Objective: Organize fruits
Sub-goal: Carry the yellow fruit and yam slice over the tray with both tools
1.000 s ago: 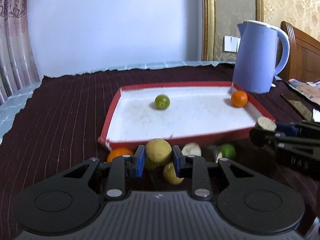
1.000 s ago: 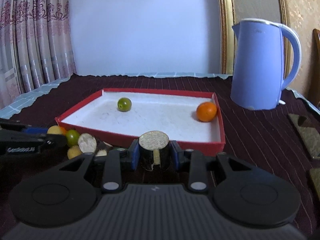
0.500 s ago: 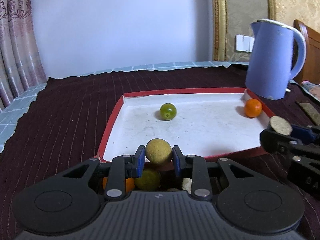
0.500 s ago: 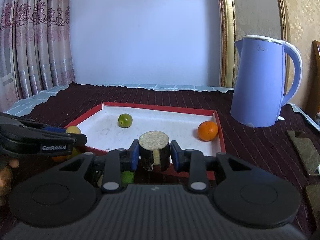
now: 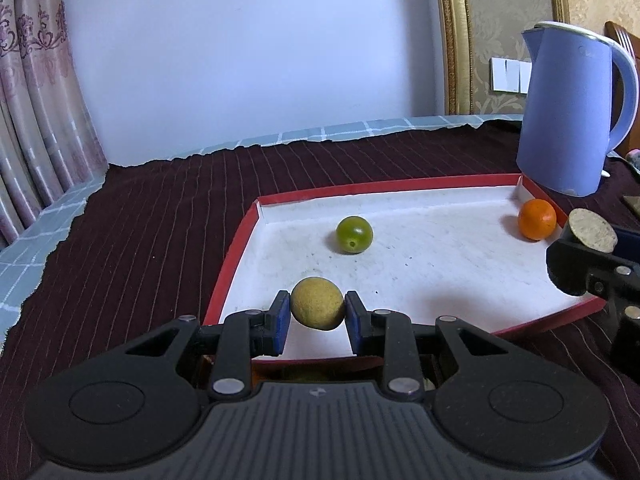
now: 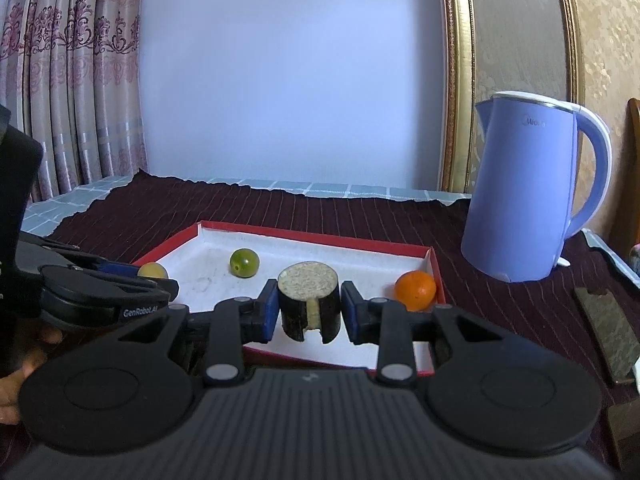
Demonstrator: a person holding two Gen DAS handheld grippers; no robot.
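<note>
Blue pads of the left gripper (image 5: 317, 316) are clamped on a round yellow-brown fruit (image 5: 317, 308), with no gap showing on either side of it. The right gripper (image 6: 309, 311) is likewise closed tight on a dark-skinned cut fruit chunk (image 6: 309, 302), pale speckled face up.

Both loads now hang over the near part of the red-rimmed tray (image 5: 236, 264): the yellow-brown fruit over the near left corner, the chunk over the near edge toward the right. A second ago both grippers were short of the tray, low beside the heap of fruit in front of it; since then they have risen and moved forward across the near rim, and that heap has all but dropped out of sight beneath the left gripper. That likely means the carry is nearly over and the release is what remains.

Inside the tray a green fruit (image 5: 354, 235) lies toward the far left and an orange (image 5: 537, 224) sits in the far right corner, both unmoved. A blue kettle (image 6: 524, 196) stands just beyond the tray's right far corner on the dark striped cloth (image 5: 152, 220).
</note>
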